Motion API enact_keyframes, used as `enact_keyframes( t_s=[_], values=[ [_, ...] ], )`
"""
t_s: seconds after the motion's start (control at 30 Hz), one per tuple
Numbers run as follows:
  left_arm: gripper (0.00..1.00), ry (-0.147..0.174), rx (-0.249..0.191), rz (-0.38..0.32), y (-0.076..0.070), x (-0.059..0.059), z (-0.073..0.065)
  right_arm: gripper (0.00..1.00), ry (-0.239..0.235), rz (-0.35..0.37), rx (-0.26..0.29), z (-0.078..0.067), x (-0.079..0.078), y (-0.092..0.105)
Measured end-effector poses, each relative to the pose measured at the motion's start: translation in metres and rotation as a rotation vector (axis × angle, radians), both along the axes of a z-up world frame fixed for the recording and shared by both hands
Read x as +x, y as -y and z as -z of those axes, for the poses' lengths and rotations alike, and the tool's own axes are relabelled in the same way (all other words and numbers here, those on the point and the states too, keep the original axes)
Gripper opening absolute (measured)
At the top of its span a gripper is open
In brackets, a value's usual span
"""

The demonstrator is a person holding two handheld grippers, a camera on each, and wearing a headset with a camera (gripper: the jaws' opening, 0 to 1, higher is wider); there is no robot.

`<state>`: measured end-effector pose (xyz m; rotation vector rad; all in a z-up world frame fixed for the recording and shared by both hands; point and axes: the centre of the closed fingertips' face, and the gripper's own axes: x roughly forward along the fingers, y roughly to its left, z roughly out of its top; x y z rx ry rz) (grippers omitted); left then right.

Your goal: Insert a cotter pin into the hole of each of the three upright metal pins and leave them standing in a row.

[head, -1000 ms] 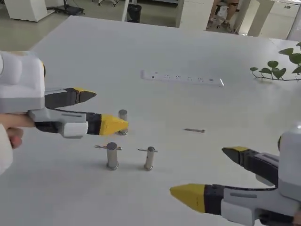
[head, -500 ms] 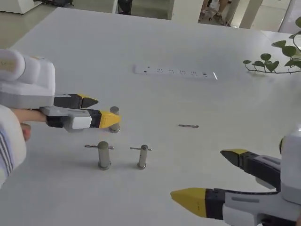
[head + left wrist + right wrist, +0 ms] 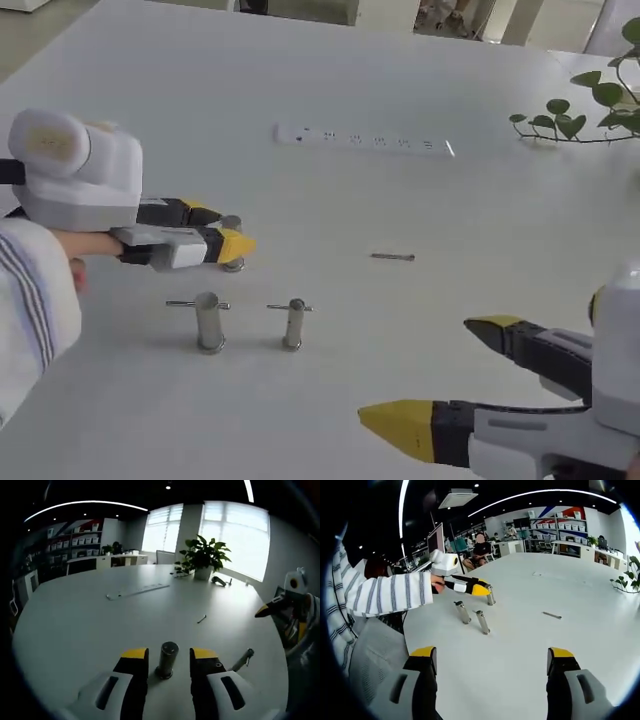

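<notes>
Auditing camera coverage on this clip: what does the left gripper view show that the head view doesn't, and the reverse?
Left gripper view: the bare metal pin upright between the left claw's open jaws, a gap each side, and windows behind. Head view: a striped sleeve and two fitted pins side by side. Shared: loose cotter pin, power strip, open right claw.

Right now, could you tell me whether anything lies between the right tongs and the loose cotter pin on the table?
Nothing visible does. Only bare white tabletop separates the open right tongs from the thin grey metal cotter pin. The nearest upright steel pin, already fitted, stands to the left of that line.
</notes>
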<state>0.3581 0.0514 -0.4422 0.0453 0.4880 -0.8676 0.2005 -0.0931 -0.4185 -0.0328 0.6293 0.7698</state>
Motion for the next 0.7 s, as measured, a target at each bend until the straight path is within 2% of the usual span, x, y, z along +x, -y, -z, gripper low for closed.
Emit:
enact_keyframes(
  t_s=[0.1, 0.2, 0.3, 0.37, 0.43, 0.57, 0.67, 0.7],
  values=[
    [0.23, 0.005, 0.016, -0.002, 0.0002, 0.0015, 0.0021, 0.9, -0.003, -0.002, -0.002, 0.0014, -0.0005, -0.0003],
    [0.2, 0.007, 0.01, -0.011, -0.0007, 0.0029, 0.0028, 0.89, -0.004, -0.007, -0.001, 0.0013, -0.0012, -0.0014],
    [0.11, 0.006, 0.007, 0.009, 0.0027, -0.0003, 0.0036, 0.89, -0.005, -0.004, -0.001, 0.0013, -0.0014, -0.0012],
    [0.11, 0.018, 0.03, 0.005, 0.0018, 0.0007, 0.0054, 0.89, -0.006, -0.003, -0.002, 0.0015, -0.0014, -0.0008],
    [0.11, 0.018, 0.024, 0.007, 0.002, 0.0003, 0.0058, 0.88, 0.0, -0.001, -0.01, 0.0014, -0.0008, 0.0001],
    [0.1, 0.036, 0.035, 0.014, 0.0025, 0.0008, 0.0057, 0.88, 0.001, 0.007, -0.014, 0.0014, 0.0, 0.0006],
    [0.1, 0.073, 0.079, 0.031, 0.0029, 0.0009, 0.0052, 0.88, 0.004, 0.002, -0.014, 0.0009, -0.0003, -0.0004],
    [0.1, 0.076, 0.087, 0.023, 0.0033, 0.0011, 0.0049, 0.88, 0.005, 0.001, -0.013, 0.0006, -0.0005, -0.0009]
  ],
)
